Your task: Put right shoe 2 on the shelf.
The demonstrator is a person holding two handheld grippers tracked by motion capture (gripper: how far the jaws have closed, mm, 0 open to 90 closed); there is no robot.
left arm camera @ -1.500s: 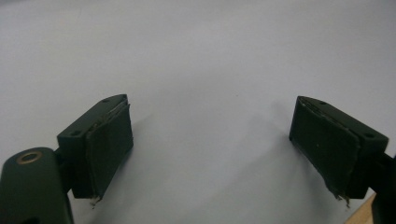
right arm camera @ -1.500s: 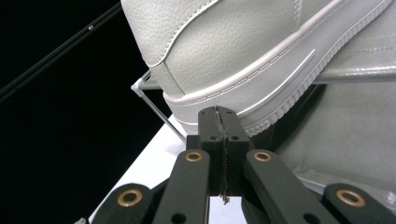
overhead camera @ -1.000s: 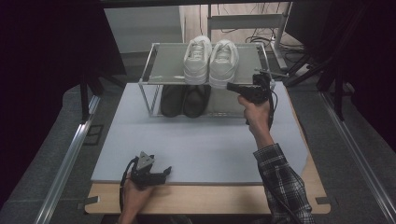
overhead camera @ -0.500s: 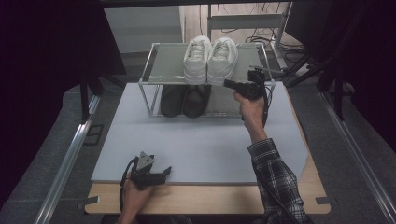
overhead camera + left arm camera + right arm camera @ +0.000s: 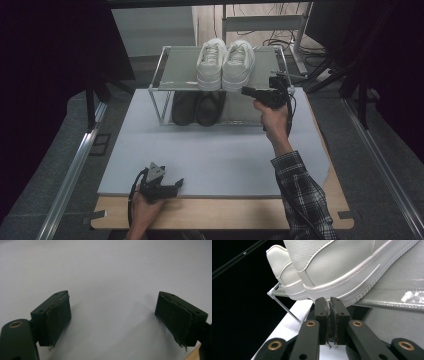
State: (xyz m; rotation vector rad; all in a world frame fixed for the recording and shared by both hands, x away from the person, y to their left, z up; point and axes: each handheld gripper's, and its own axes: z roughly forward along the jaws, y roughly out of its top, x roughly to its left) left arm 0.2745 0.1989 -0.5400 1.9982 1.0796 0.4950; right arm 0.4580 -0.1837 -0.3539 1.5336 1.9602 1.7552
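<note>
A pair of white sneakers [image 5: 224, 64] stands on the top shelf of a wire shoe rack [image 5: 172, 70]. A pair of black shoes [image 5: 197, 107] sits on the lower shelf. My right gripper [image 5: 245, 91] is held up at the rack's front, by the right sneaker's heel. In the right gripper view the right gripper [image 5: 329, 300] is shut, its tips just under the heel sole of the nearer sneaker [image 5: 342, 262], with nothing seen between the jaws. My left gripper [image 5: 177, 184] rests low on the grey mat [image 5: 225, 155] near the front edge. The left gripper [image 5: 112, 317] stands open and holds nothing.
The mat lies on a wooden table [image 5: 225, 215] whose front strip is bare. Metal rails [image 5: 75, 165] run along both sides. Stands and cables crowd the space behind the rack at the right [image 5: 300, 50].
My right gripper has moved a little left and farther in, up to the right sneaker's heel. The left gripper has stayed put.
</note>
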